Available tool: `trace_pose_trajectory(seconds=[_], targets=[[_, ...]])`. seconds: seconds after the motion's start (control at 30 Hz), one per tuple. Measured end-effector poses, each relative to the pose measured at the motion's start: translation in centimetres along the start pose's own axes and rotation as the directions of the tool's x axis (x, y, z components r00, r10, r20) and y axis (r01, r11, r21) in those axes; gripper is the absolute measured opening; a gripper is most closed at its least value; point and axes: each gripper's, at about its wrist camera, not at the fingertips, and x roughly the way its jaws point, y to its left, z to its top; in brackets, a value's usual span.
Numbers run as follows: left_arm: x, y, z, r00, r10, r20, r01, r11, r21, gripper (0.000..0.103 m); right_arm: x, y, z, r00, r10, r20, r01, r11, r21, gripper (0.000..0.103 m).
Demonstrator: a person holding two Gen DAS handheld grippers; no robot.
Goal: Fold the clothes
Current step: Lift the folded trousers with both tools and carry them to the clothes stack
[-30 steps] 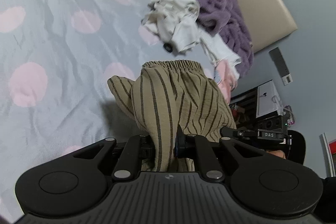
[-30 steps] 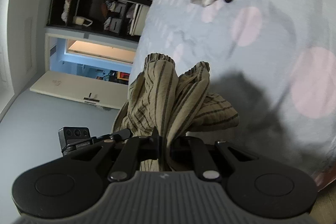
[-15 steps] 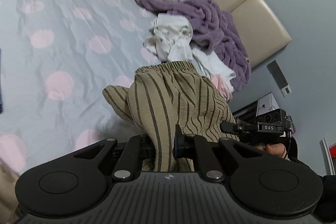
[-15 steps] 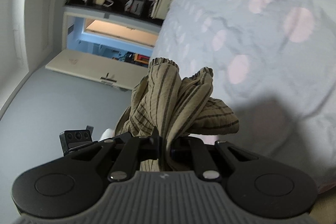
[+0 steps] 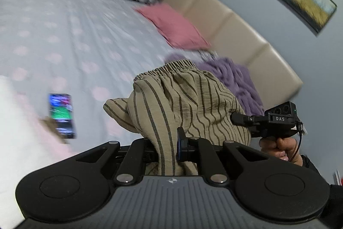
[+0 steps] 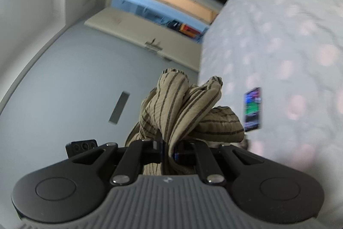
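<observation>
Between the fingers of the left gripper (image 5: 169, 148) a bunch of the striped garment (image 5: 184, 100) is pinched, its elastic waistband beyond the tips; the right gripper (image 6: 168, 148) clamps another bunch of the same cloth. The garment hangs crumpled above the dotted bedspread (image 5: 64, 35), so this looks like carrying or shaking out, and next it needs spreading flat on the bed

Phone (image 5: 61, 114) on open bedspread (image 5: 70, 40)
</observation>
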Motion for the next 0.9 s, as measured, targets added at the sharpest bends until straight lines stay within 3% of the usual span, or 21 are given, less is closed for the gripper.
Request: trace_pose_trajectory(seconds=[0.17,0.33,0.7,0.9], targets=[[-7.3,1.6,0.5,0.991,0.088,0.1,-0.083,0.995,-0.057,0.008,7.3,5.1,1.6,0.993,0.061,-0.101,-0.065,0.997,-0.039,0.011],[-13.4,3.8,0.1,0.969,0.147,0.2,-0.123,0.985,-0.125,0.008,14.5,8.8,2.1,0.978,0.09,-0.19,-0.105,0.992,-0.068,0.011],[-17.8,10.7,-3.5,0.934,0.232,0.27,-0.155,0.948,-0.277,0.008,26.5,11.7,0.9,0.934,0.063,-0.353,-0.112,0.986,-0.121,0.011],[-18.1,14.1,-5.4,0.934,0.226,0.278,-0.132,0.939,-0.318,0.008,30.2,10.1,0.2,0.917,0.058,-0.394,-0.114,0.986,-0.121,0.011]])
